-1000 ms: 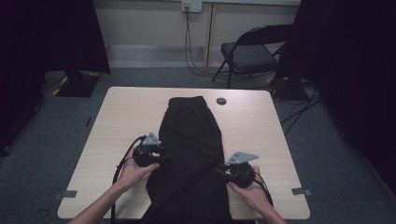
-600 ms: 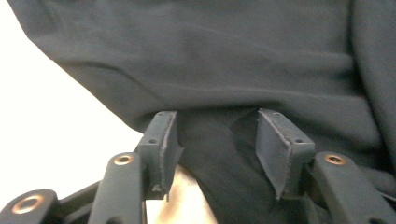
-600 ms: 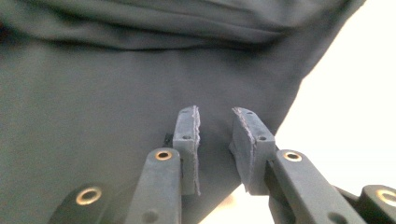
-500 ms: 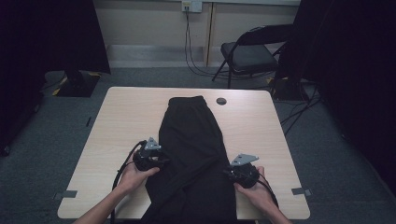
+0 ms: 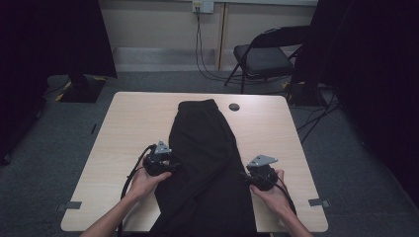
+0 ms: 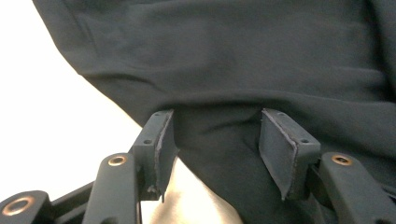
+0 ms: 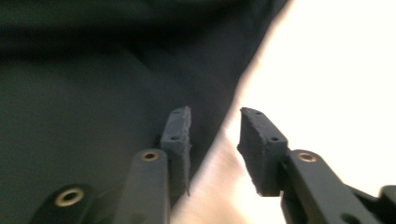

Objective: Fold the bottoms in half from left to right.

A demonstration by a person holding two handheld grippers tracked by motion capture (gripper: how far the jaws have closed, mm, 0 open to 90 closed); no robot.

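The black garment (image 5: 205, 163) lies lengthwise away from the person, both the left gripper (image 5: 170, 165) and the right gripper (image 5: 247, 177) just opening at its edges, gripping nothing.

Black tongs (image 5: 173, 165), brass-coloured screws, grey three-cornered plates, black cables, seemingly bare forearms

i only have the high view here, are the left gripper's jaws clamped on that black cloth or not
Observer: Not clamped. In the left gripper view the left gripper has its jaws apart; they have just been opening, with the edge of the black fabric garment lying between the pads.
Operator: and the right one
Observer: The right gripper has also just been opening. Its jaws straddle the garment's edge, one pad over cloth, the other over the light wooden table.
Operator: anything else on the table
Observer: A small round dark disc near the far edge, beside the garment's far end.
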